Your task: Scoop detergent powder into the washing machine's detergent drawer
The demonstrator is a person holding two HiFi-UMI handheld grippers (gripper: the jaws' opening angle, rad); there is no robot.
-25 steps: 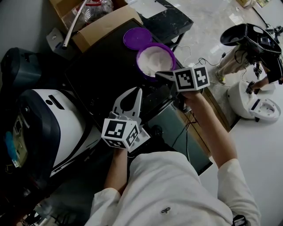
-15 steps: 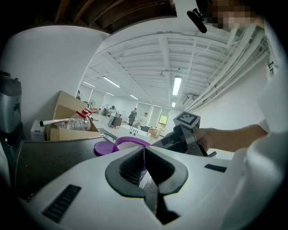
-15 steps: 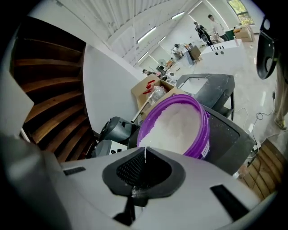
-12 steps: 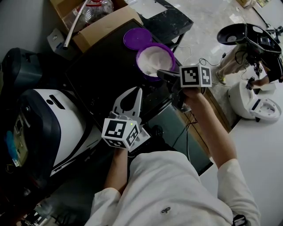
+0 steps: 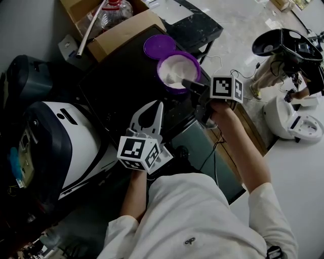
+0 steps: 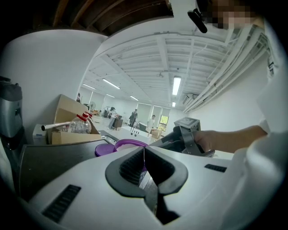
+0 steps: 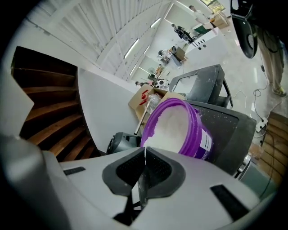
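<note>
Purple lid lies beside the powder tub; right gripper at its rim and left gripper both pressed together, empty.

grippers 2 (left gripper, right gripper, one in each hand) | purple powder tub 1 | loose purple lid 1 | cardboard box 1 | clear bottle 1 | metal tube 1 | washing machine 1
</note>
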